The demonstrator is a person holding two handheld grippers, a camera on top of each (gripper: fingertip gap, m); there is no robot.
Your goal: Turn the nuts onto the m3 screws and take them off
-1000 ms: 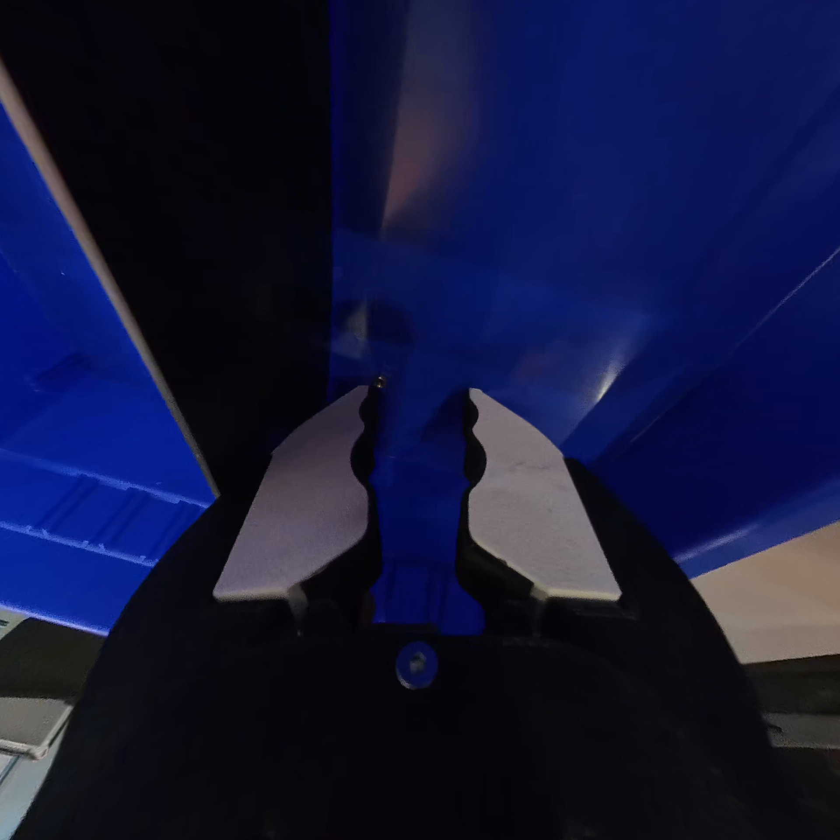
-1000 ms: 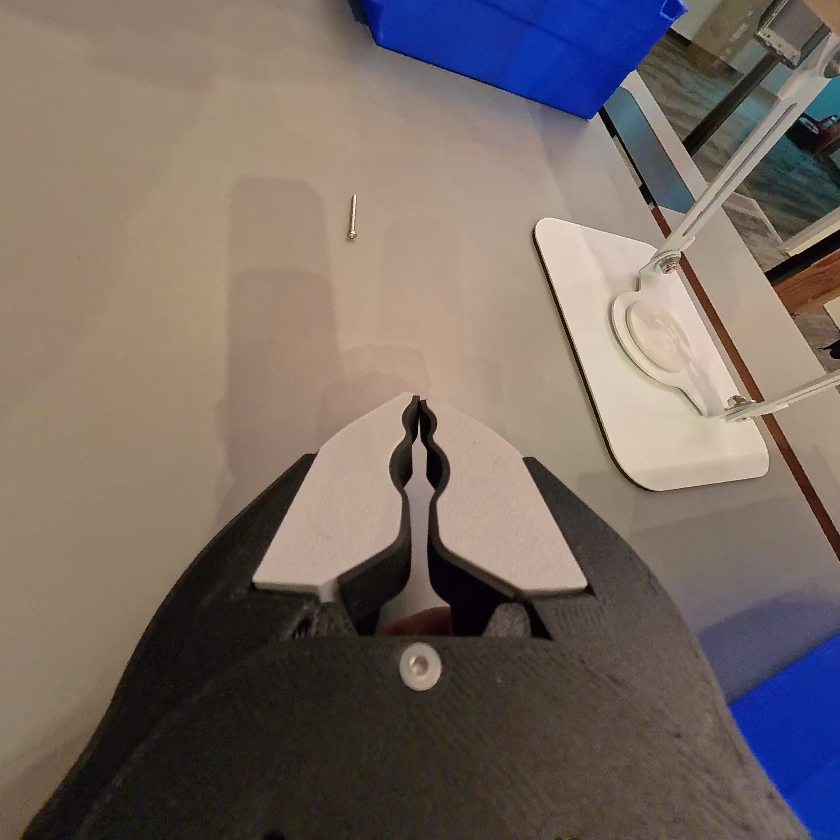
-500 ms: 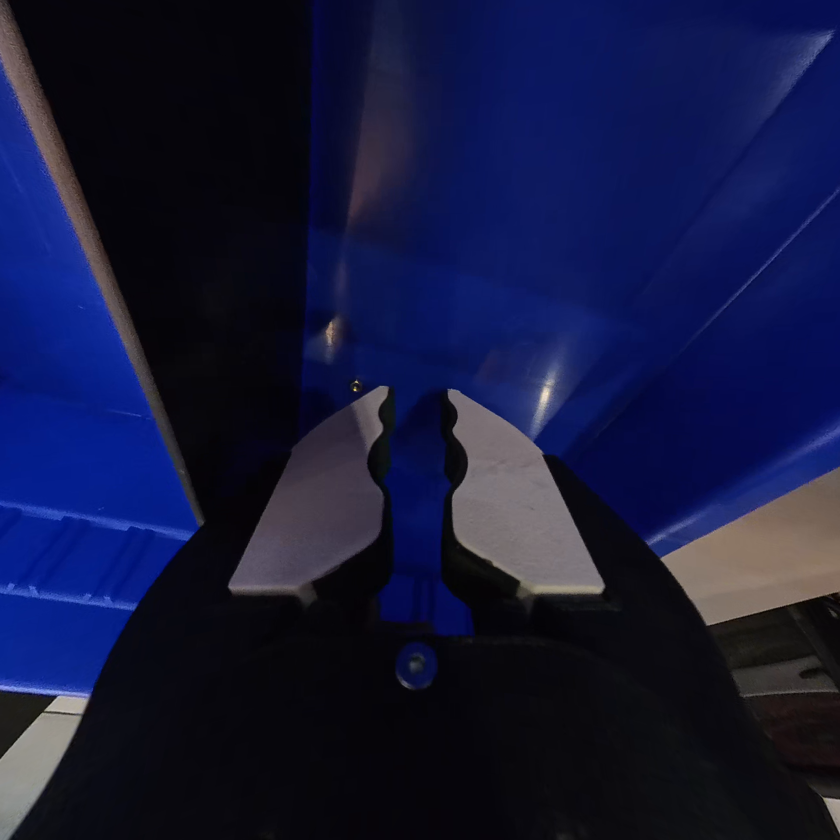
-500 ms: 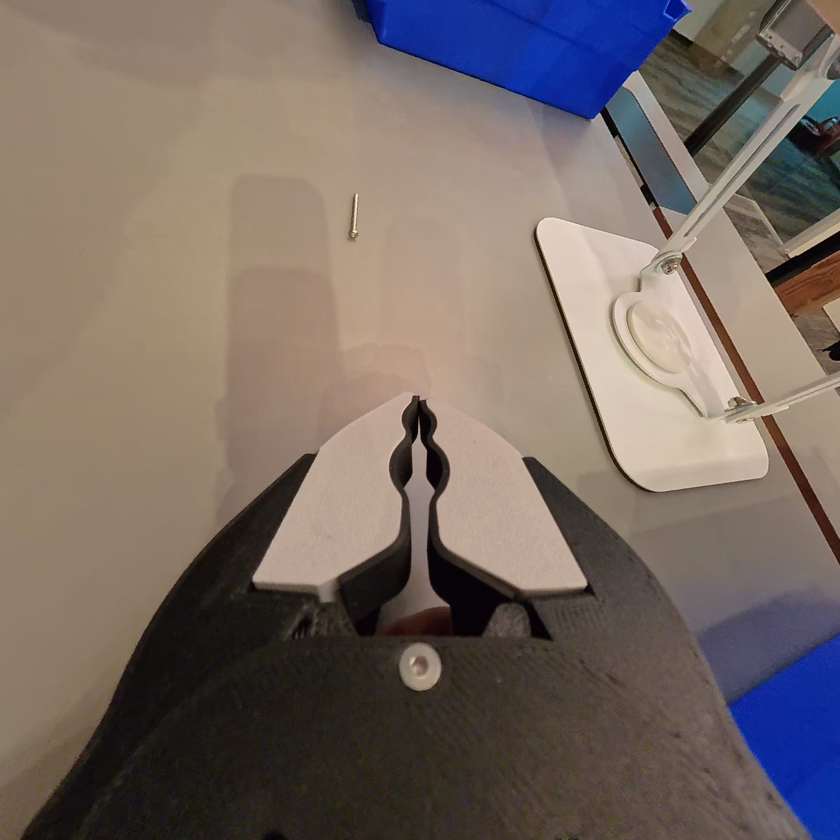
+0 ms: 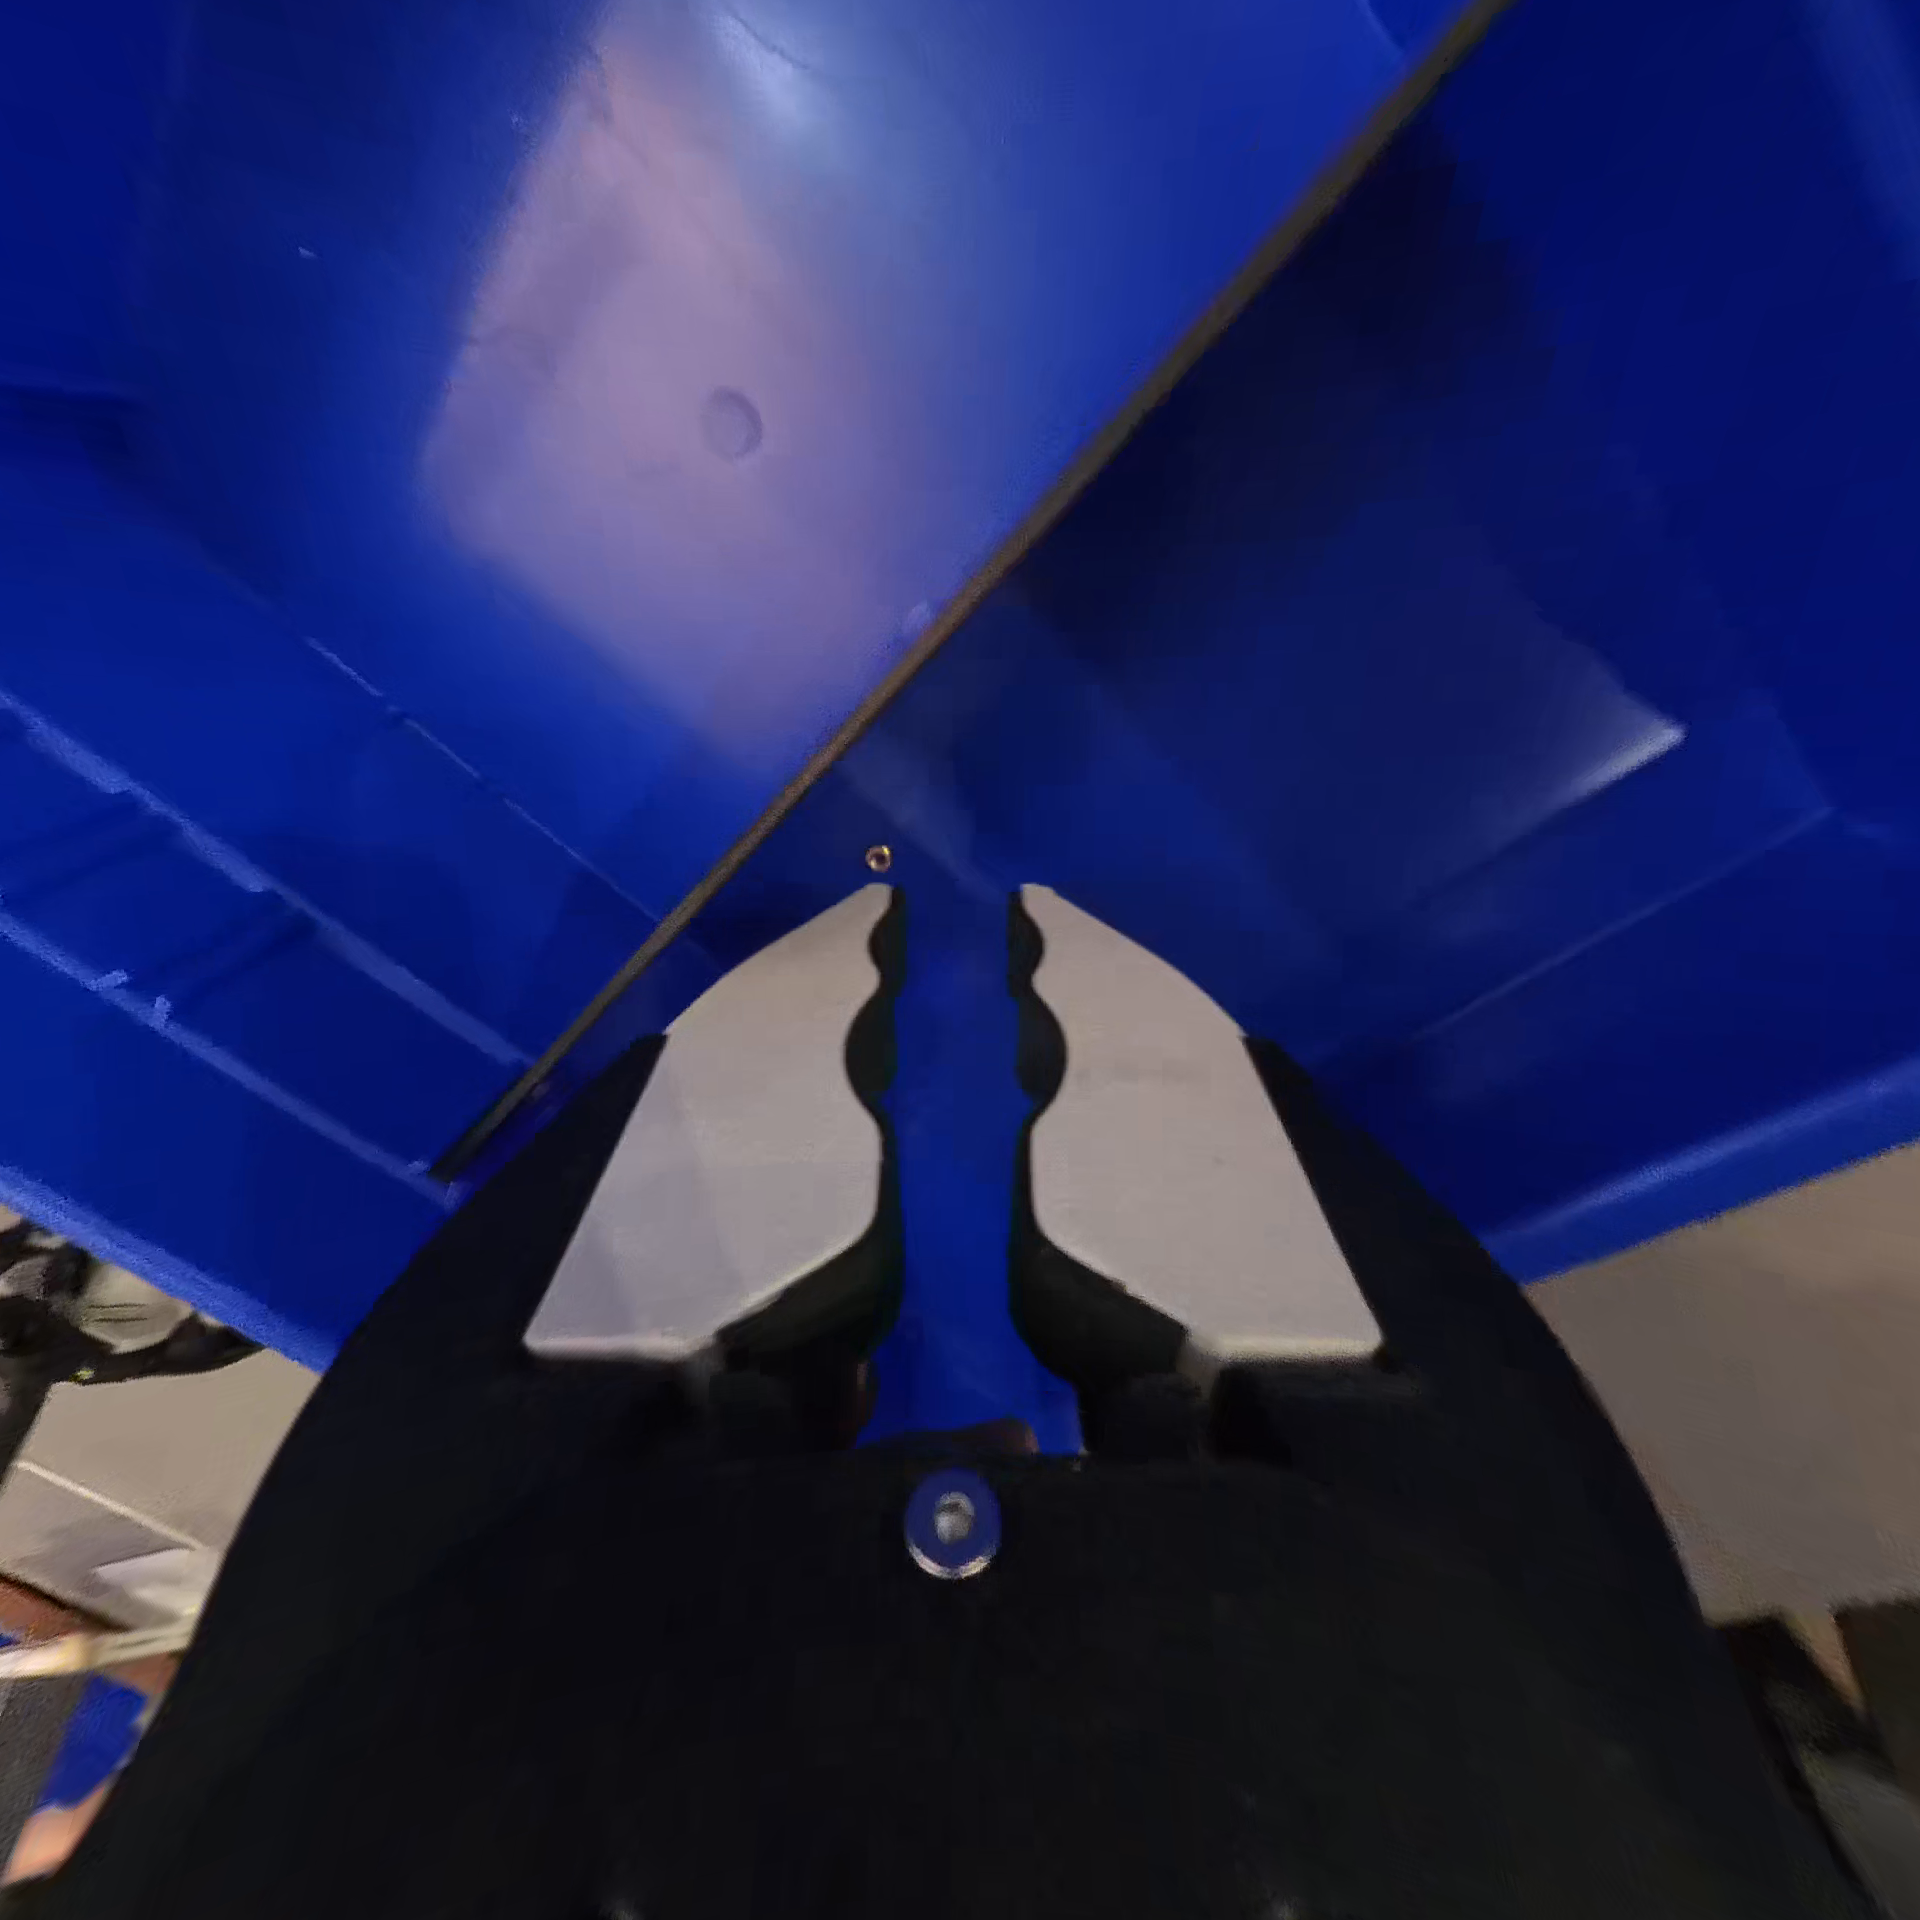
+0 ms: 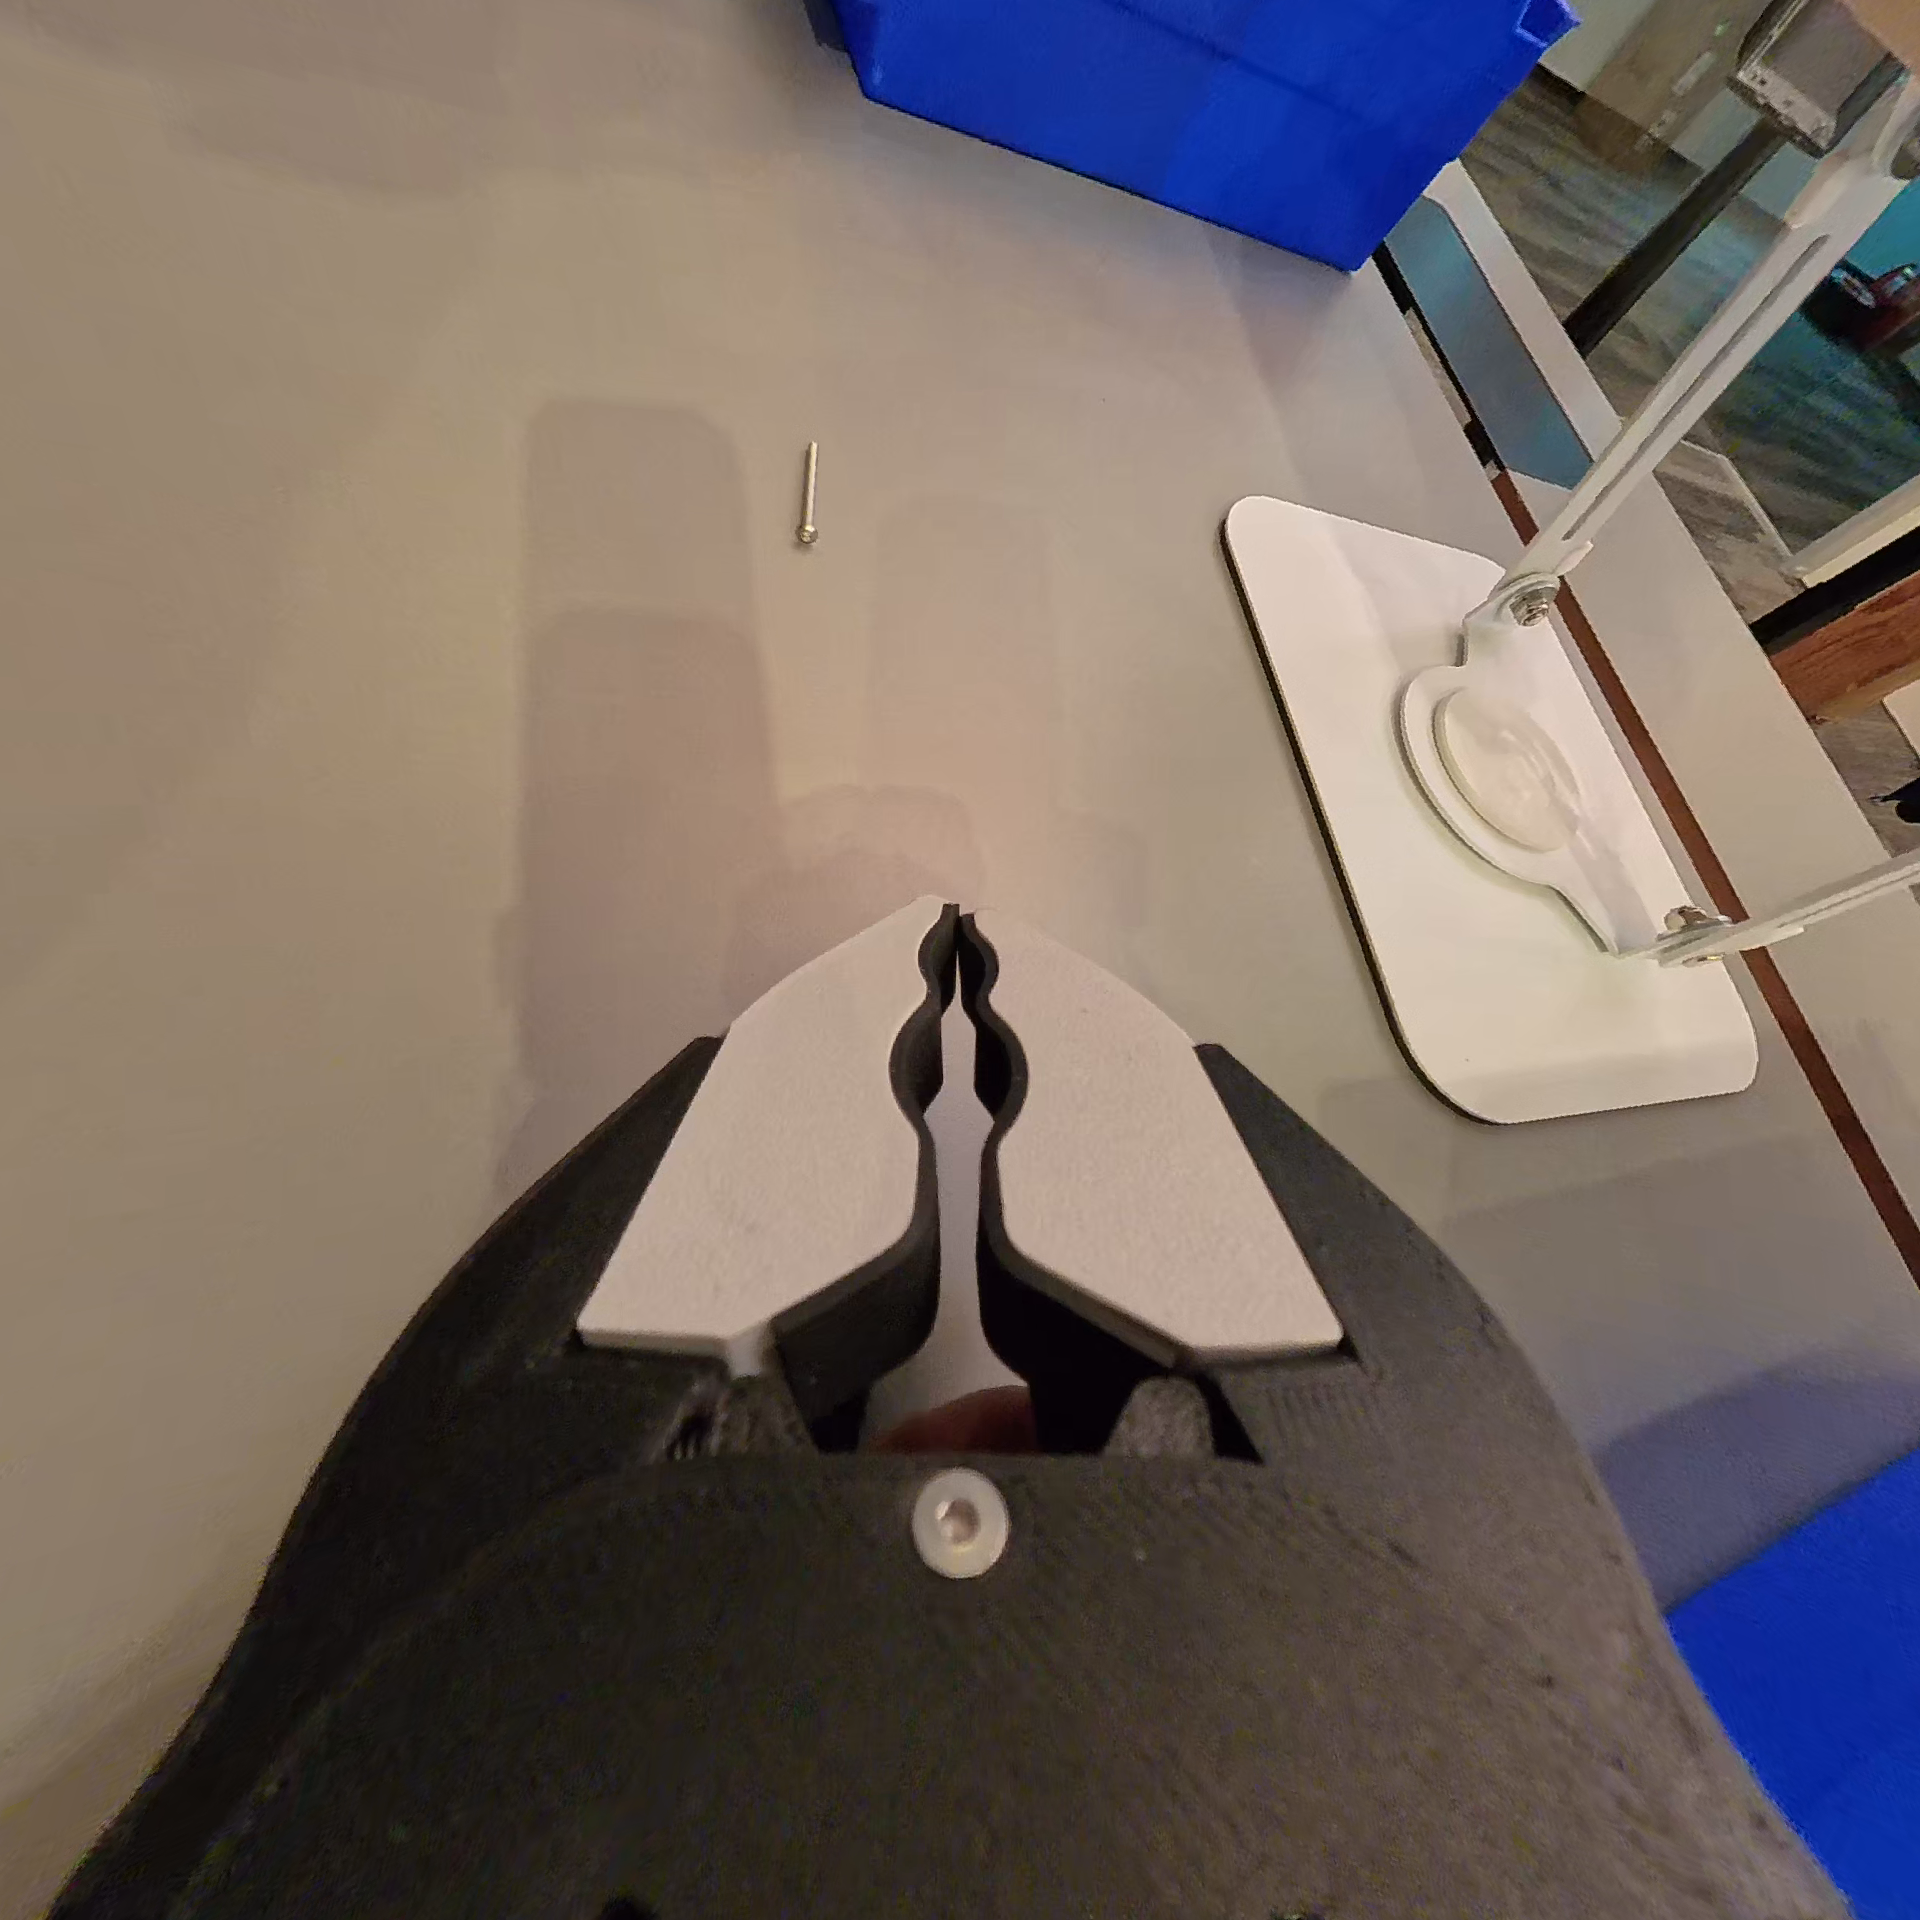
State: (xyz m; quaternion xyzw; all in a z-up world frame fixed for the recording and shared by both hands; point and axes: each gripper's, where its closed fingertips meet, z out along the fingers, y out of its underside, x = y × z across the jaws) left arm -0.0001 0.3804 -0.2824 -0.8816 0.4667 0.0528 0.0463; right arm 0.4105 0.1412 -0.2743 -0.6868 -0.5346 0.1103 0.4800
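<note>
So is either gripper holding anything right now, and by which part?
Nothing is held. The left gripper is open inside the bin, the nut just beyond its tips. The right gripper is shut on nothing; the screw lies apart.

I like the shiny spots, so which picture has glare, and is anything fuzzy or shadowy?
Left wrist view: a pale pinkish glare sits on the blue bin floor, the edges look smeared, and the tiny nut ahead of the open left gripper is small but visible. Right wrist view: sharp, with soft stepped shadows on the grey table beside the screw.
</note>
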